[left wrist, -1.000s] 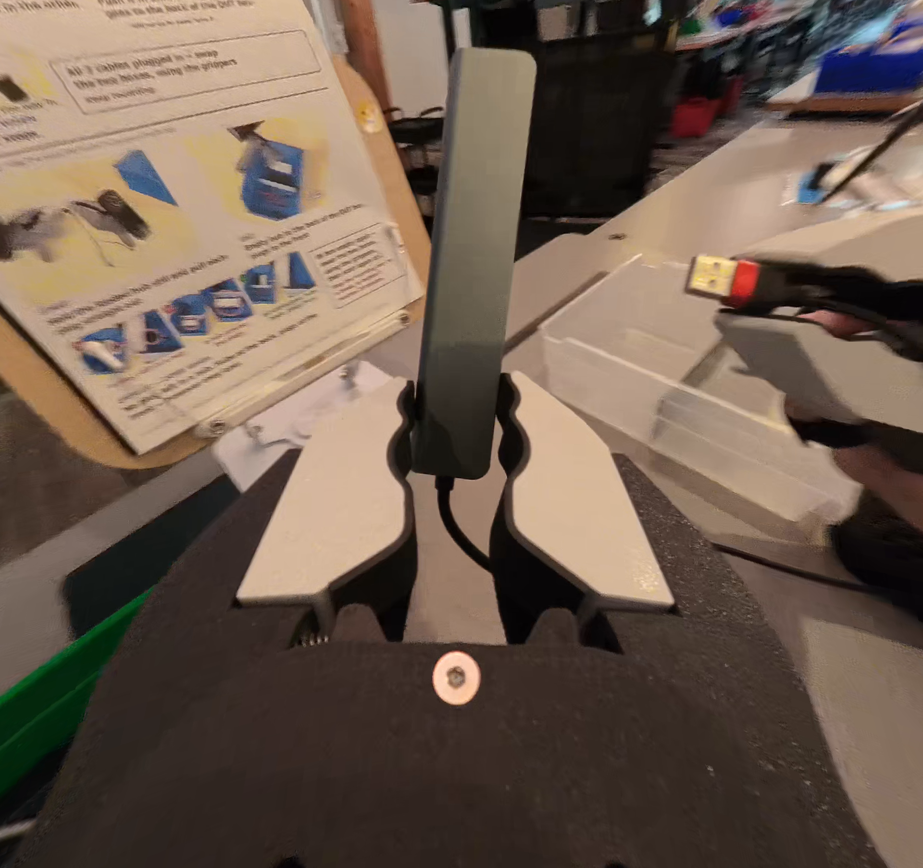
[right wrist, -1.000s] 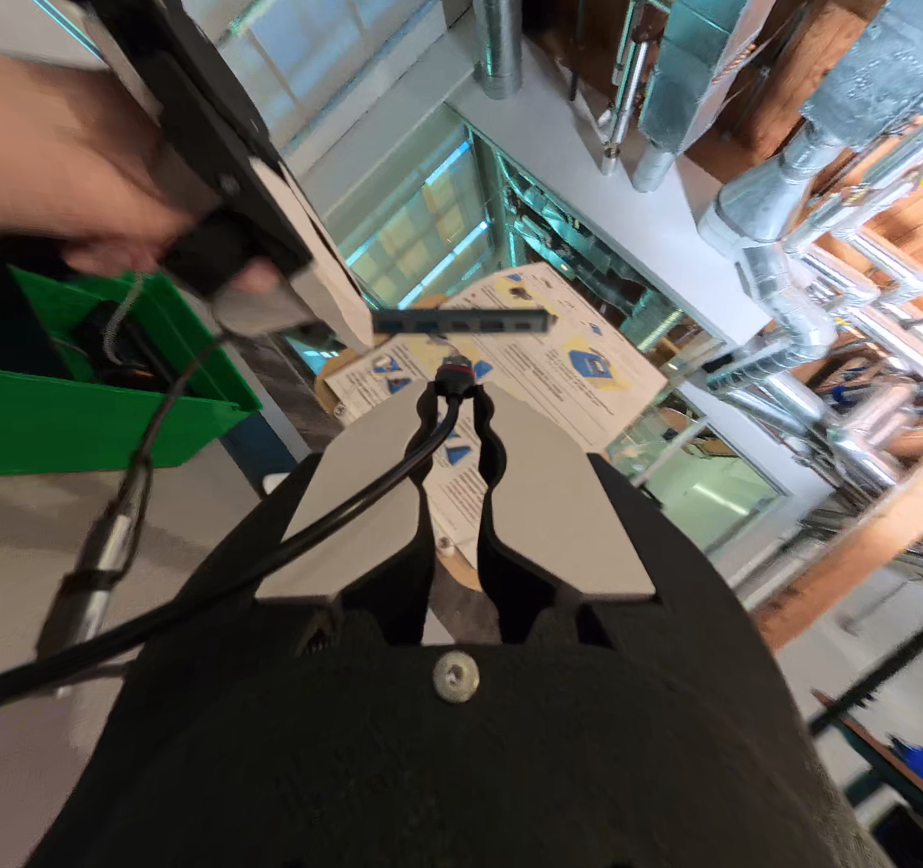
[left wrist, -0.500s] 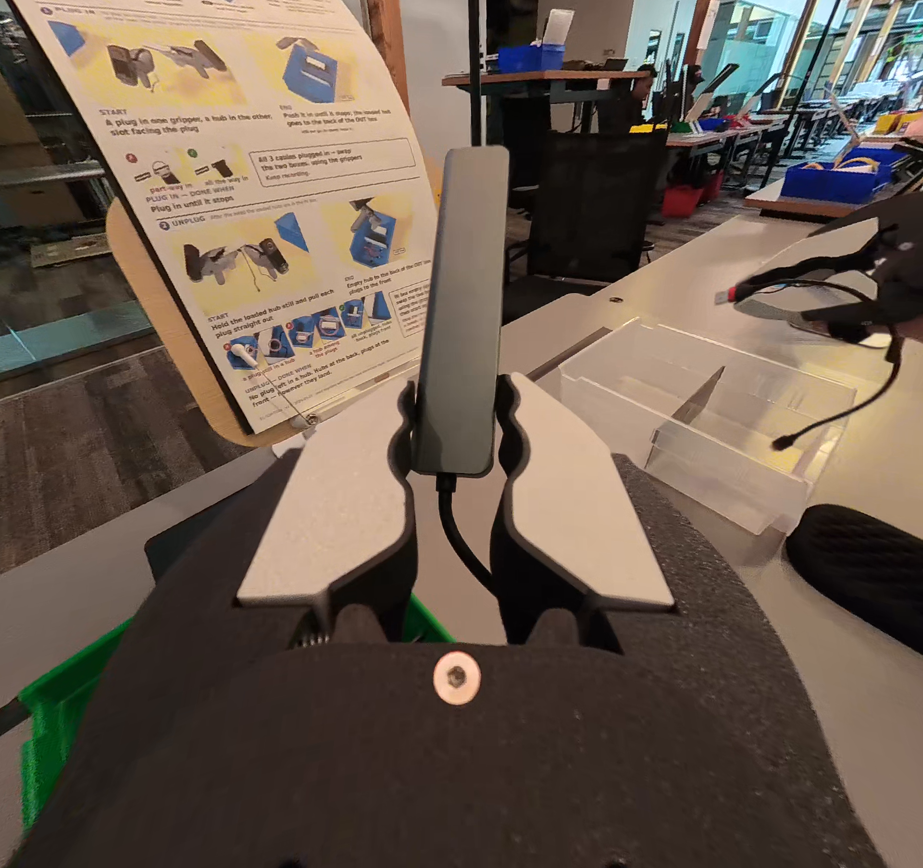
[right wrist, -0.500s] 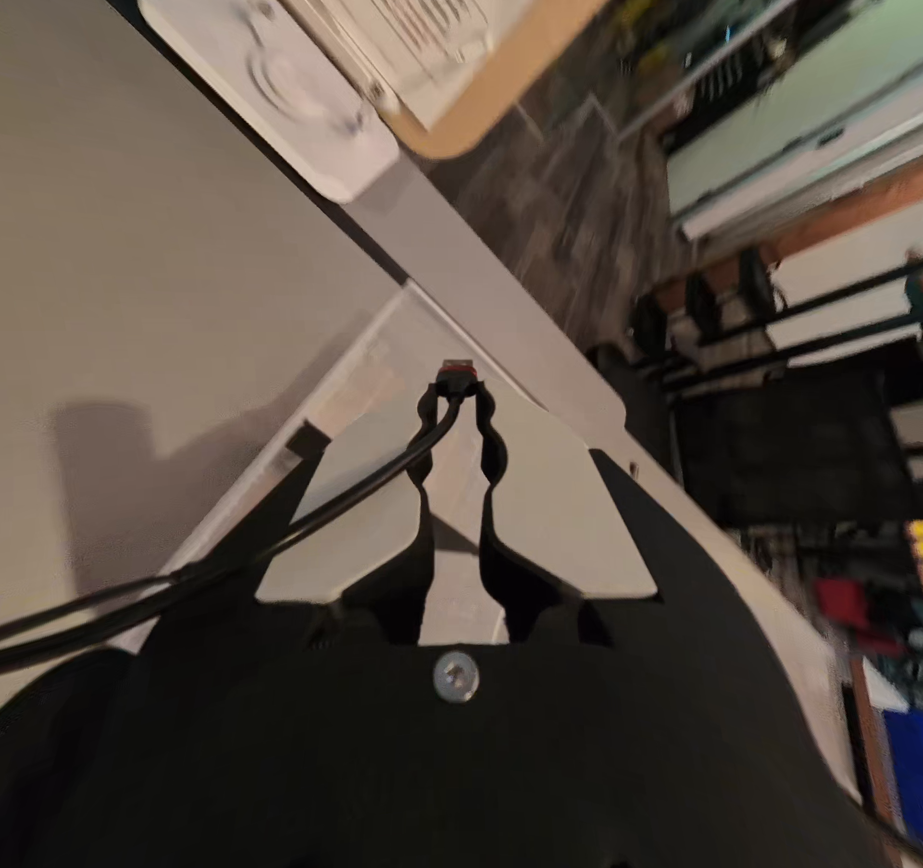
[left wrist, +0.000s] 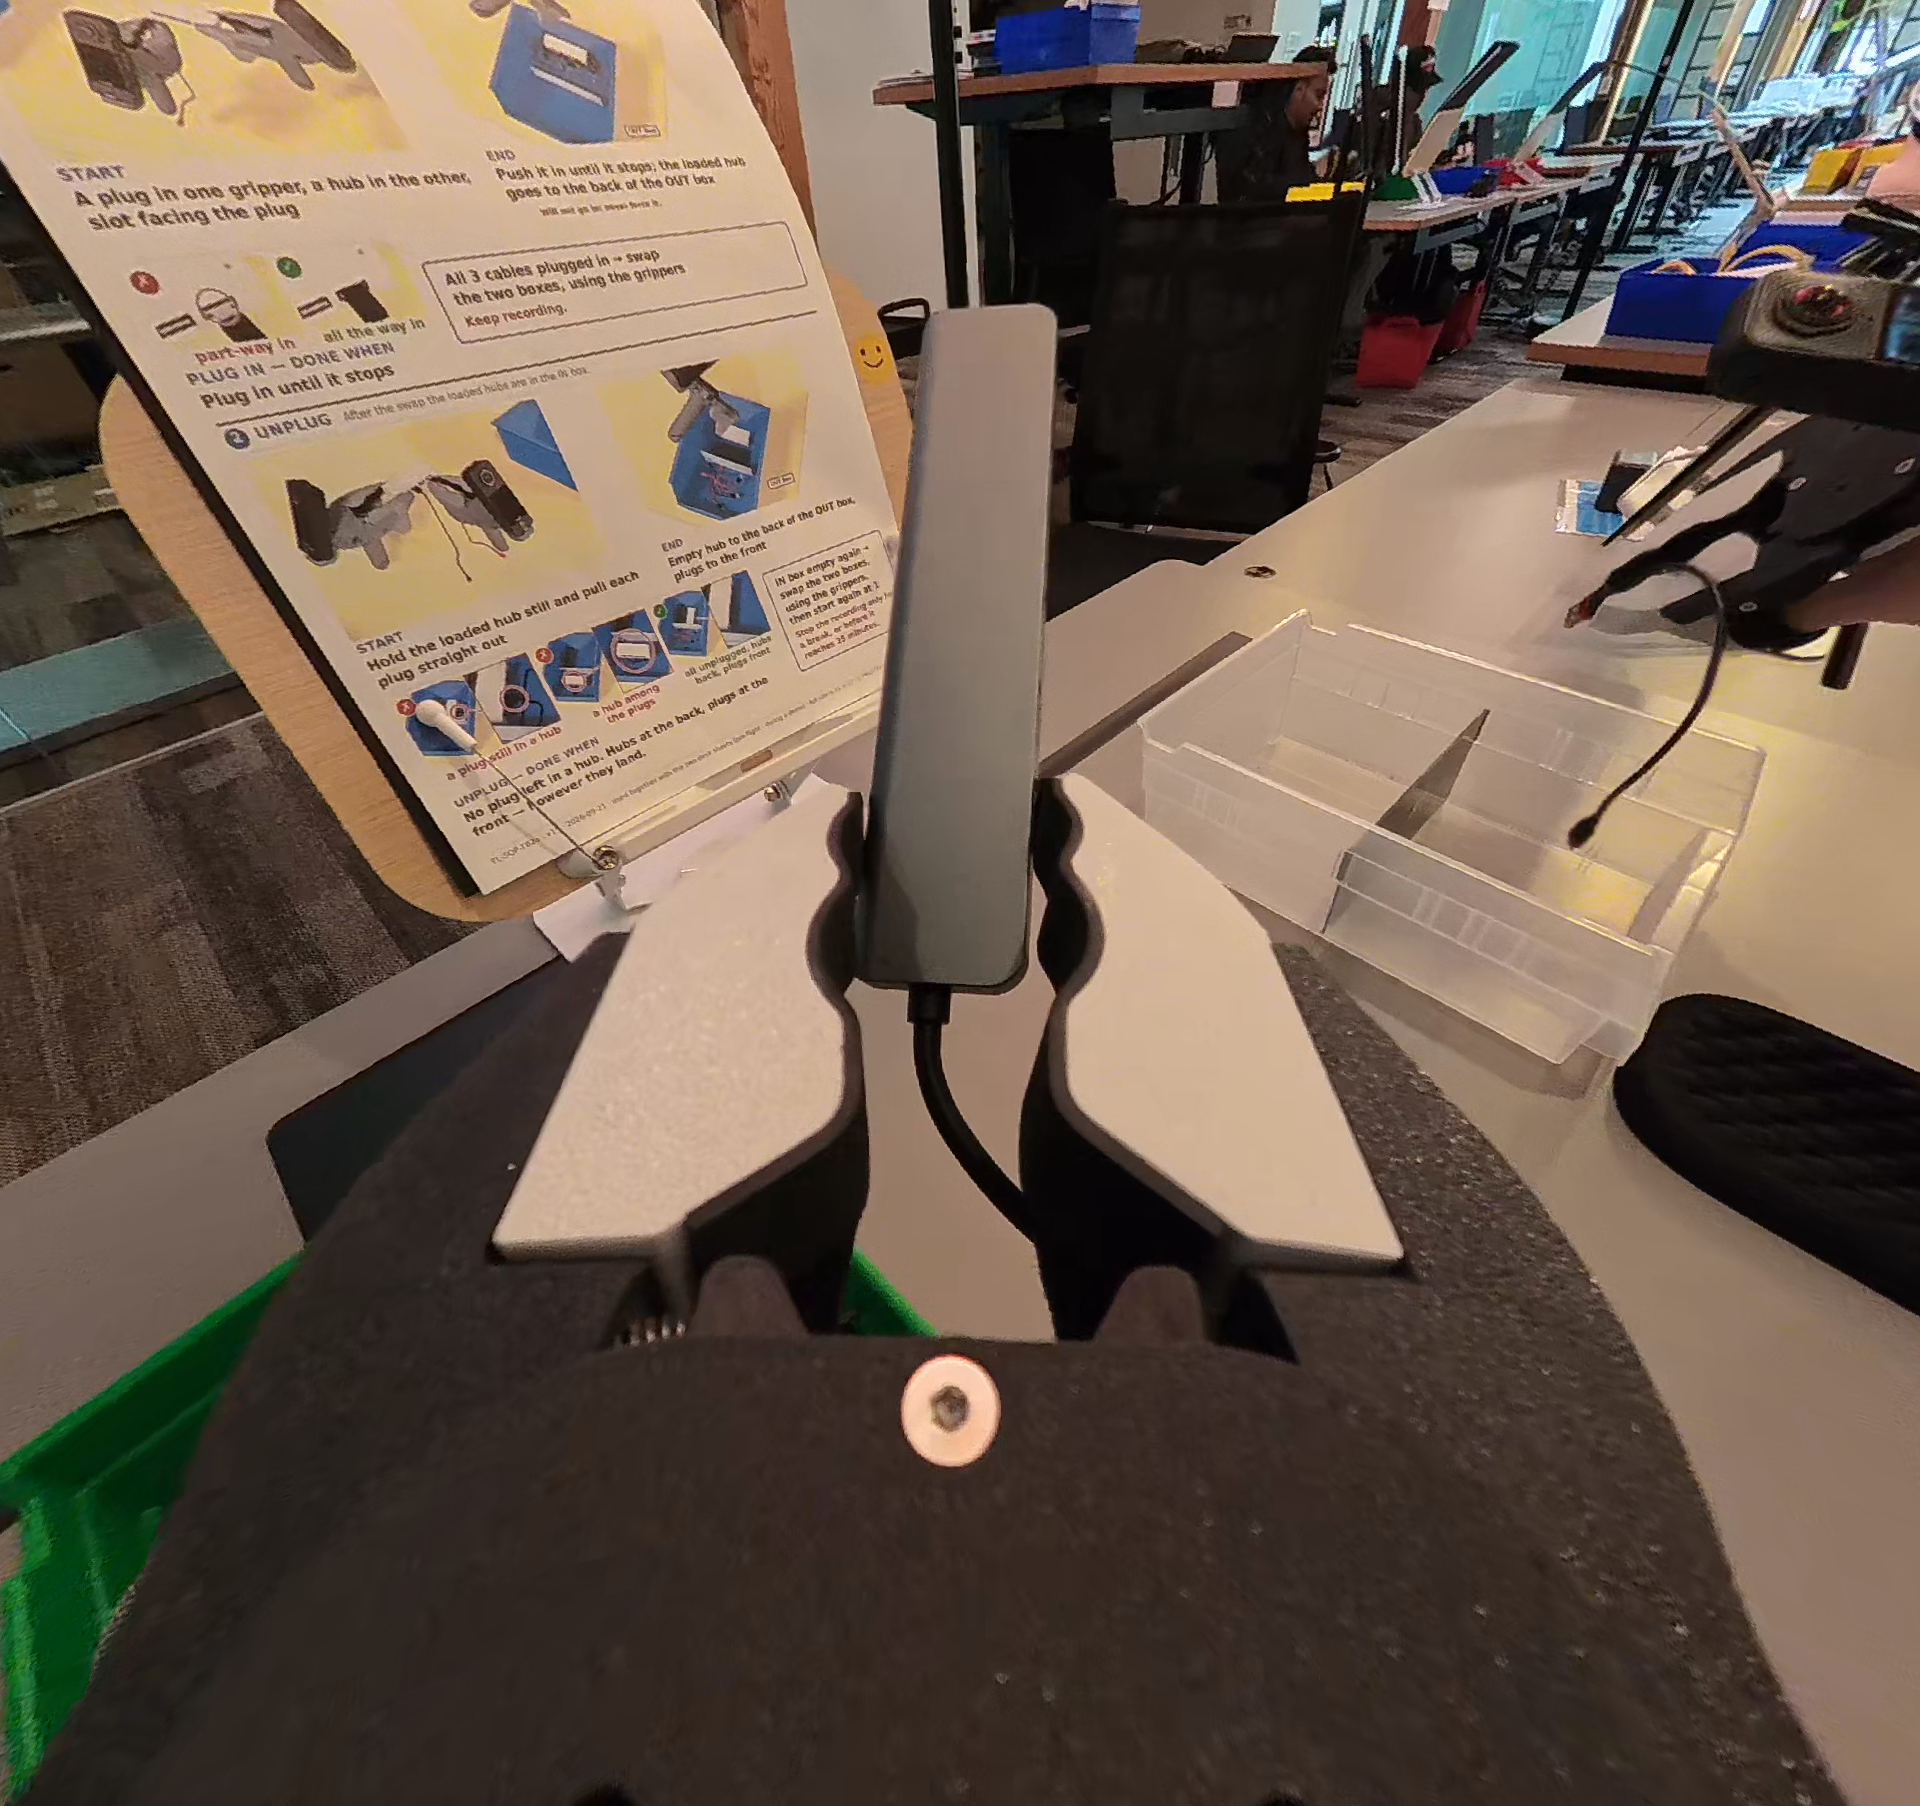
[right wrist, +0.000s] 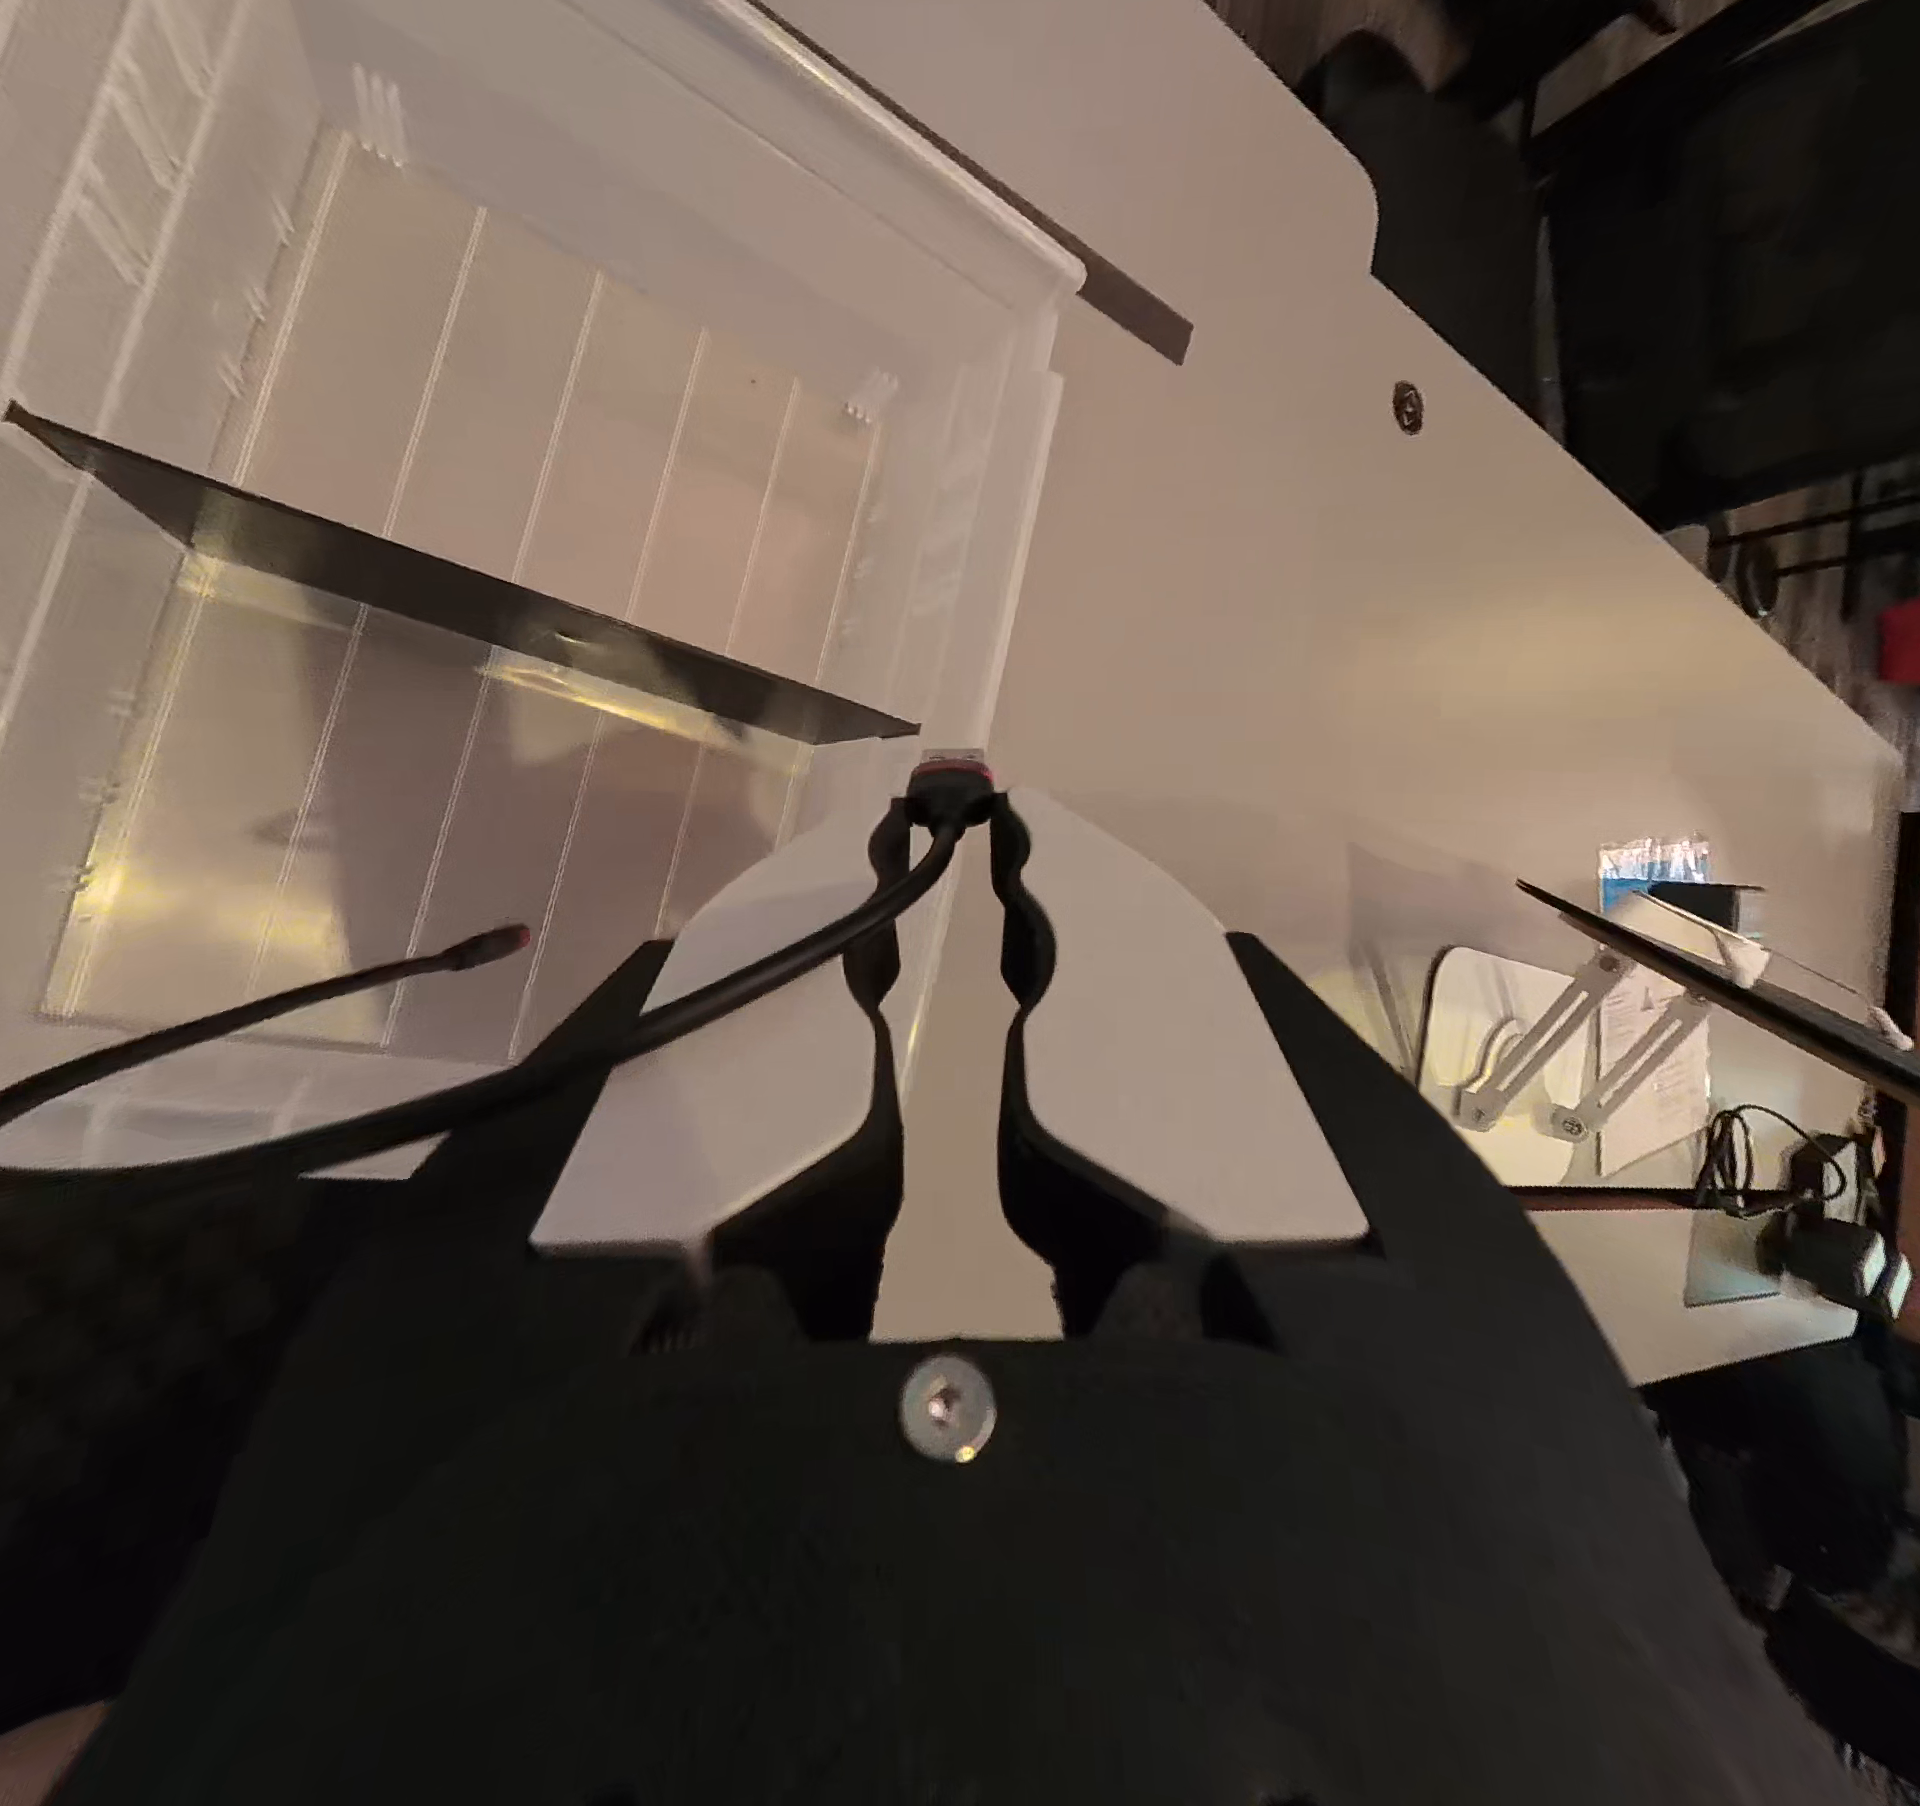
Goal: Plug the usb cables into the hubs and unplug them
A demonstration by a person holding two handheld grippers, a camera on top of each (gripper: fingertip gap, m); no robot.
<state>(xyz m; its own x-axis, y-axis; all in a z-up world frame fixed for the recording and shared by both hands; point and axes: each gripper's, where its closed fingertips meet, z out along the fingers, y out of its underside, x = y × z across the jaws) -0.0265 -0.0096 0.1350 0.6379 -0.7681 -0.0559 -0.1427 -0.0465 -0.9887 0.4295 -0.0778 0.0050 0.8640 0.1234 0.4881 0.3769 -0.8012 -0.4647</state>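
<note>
My left gripper is shut on a flat dark grey usb hub that stands upright between the fingers, its short black lead running back toward me. My right gripper is shut on a black usb cable with a red collar and metal plug at the fingertips; the cable trails off left and its free end hangs over the clear bin. In the left wrist view the right gripper is at the far right, above the far side of the clear bin, well apart from the hub.
A clear plastic bin with a dark divider sits on the grey table. A green bin is at lower left. An instruction sheet on a wooden board stands behind. A black pad lies right.
The right gripper has swung away from the hub with the cable and now points down over the clear bin. The left gripper holds the hub as before.
</note>
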